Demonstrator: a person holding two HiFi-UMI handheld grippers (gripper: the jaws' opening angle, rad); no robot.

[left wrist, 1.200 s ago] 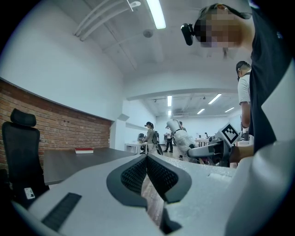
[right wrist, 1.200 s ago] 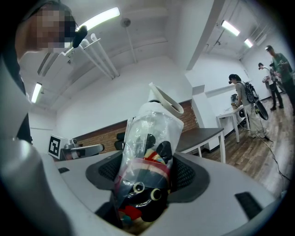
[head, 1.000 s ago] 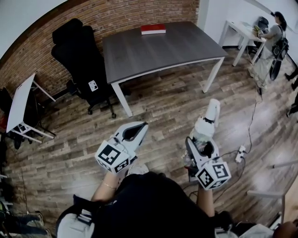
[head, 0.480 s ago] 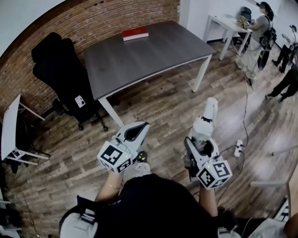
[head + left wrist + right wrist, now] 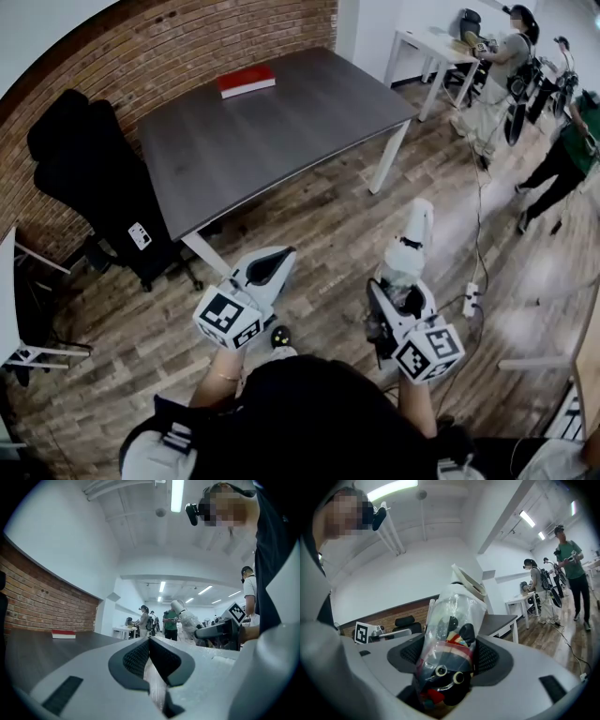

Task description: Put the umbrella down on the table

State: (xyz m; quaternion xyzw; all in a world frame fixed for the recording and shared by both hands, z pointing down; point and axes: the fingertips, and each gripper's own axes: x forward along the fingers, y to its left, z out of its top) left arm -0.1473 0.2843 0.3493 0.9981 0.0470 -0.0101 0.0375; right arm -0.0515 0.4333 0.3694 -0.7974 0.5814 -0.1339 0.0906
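Observation:
A folded umbrella (image 5: pixel 413 236) in a clear plastic sleeve, with a cartoon print and a pale handle end, sticks out forward from my right gripper (image 5: pixel 401 281). In the right gripper view the padded jaws press on both sides of the umbrella (image 5: pixel 451 654), and my right gripper (image 5: pixel 449 660) is shut on it. My left gripper (image 5: pixel 277 259) is held level beside it, shut with nothing in it (image 5: pixel 149 641). The dark grey table (image 5: pixel 281 122) stands ahead of both grippers, some way beyond their tips.
A red book (image 5: pixel 247 81) lies at the table's far edge by the brick wall. A black office chair (image 5: pixel 84 178) stands left of the table. A white desk (image 5: pixel 422 42) and several people (image 5: pixel 497 75) are at the back right. A power strip (image 5: pixel 470 300) and cable lie on the floor at right.
The table has slid leftward and nearer in the head view as both grippers travelled toward it. The umbrella stays in the right gripper; the left stays shut.

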